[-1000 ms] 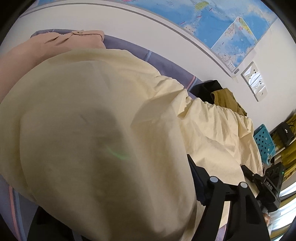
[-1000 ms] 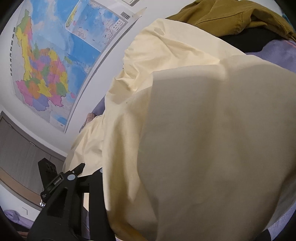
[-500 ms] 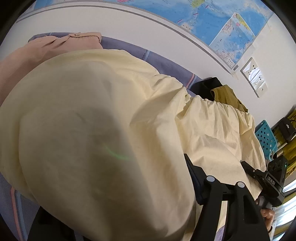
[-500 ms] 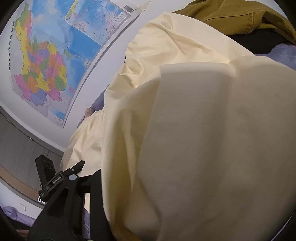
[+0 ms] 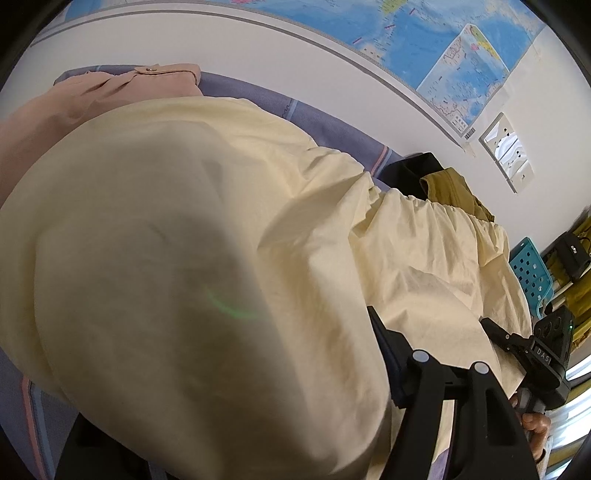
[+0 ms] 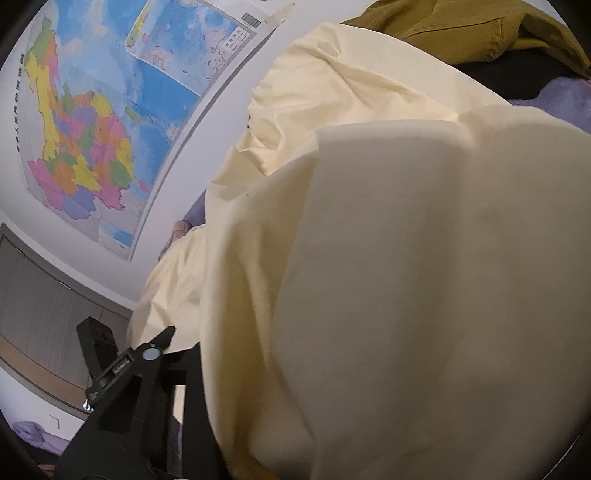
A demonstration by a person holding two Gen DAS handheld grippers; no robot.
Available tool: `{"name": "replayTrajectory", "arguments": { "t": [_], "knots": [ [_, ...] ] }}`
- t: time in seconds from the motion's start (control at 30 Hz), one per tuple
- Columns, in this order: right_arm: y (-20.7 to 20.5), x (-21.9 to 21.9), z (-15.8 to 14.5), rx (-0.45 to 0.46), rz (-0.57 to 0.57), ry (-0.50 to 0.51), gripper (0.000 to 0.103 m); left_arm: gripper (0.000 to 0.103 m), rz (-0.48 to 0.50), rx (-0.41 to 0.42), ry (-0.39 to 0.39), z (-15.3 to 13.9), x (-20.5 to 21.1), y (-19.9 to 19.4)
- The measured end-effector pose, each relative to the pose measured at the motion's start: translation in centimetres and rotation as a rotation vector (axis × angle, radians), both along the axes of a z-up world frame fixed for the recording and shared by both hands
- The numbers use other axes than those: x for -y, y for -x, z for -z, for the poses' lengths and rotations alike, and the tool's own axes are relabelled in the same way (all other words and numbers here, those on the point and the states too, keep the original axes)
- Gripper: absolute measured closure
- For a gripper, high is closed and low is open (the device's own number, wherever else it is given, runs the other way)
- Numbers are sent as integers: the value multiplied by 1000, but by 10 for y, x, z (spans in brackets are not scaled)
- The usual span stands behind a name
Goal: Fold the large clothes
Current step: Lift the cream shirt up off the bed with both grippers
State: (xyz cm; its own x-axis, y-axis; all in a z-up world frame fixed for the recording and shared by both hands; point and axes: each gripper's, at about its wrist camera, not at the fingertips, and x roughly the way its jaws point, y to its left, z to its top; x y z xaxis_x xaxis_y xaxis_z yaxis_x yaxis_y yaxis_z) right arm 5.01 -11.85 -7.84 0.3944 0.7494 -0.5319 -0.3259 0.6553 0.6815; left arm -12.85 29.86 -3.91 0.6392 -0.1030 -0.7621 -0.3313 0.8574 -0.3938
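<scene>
A pale yellow garment (image 5: 229,236) drapes over both cameras and spreads across the bed (image 5: 306,118), apparently lifted at two points so it can be folded over. The left gripper (image 5: 436,354) has cloth over its fingers; whether they pinch it I cannot tell. The right gripper (image 6: 173,354) is closing, cloth hiding its far finger, so its hold is also unclear. Four garments show: this yellow one, one pink (image 5: 92,96), one black (image 5: 417,170) and one mustard (image 6: 461,29). Two maps (image 6: 85,147) hang on the wall.
</scene>
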Motion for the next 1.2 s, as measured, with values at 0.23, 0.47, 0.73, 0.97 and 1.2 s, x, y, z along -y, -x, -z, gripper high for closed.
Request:
{"name": "replayTrajectory", "arguments": {
  "t": [0.23, 0.47, 0.73, 0.97, 1.2],
  "knots": [
    [9, -2, -21, 28, -31, -51, 83, 52, 24, 4, -3, -12, -2, 1],
    [34, -19, -89, 180, -111, -74, 85, 64, 95, 79, 9, -57, -6, 6],
    [42, -52, -156, 332, -207, -81, 86, 65, 139, 212, -57, -123, -14, 9],
    [35, -90, -192, 414, -283, -129, 86, 65, 81, 295, -117, -167, -46, 22],
    [26, -152, -217, 487, -360, -151, 86, 66, -28, 328, -200, -199, -91, 35]
  ]
}}
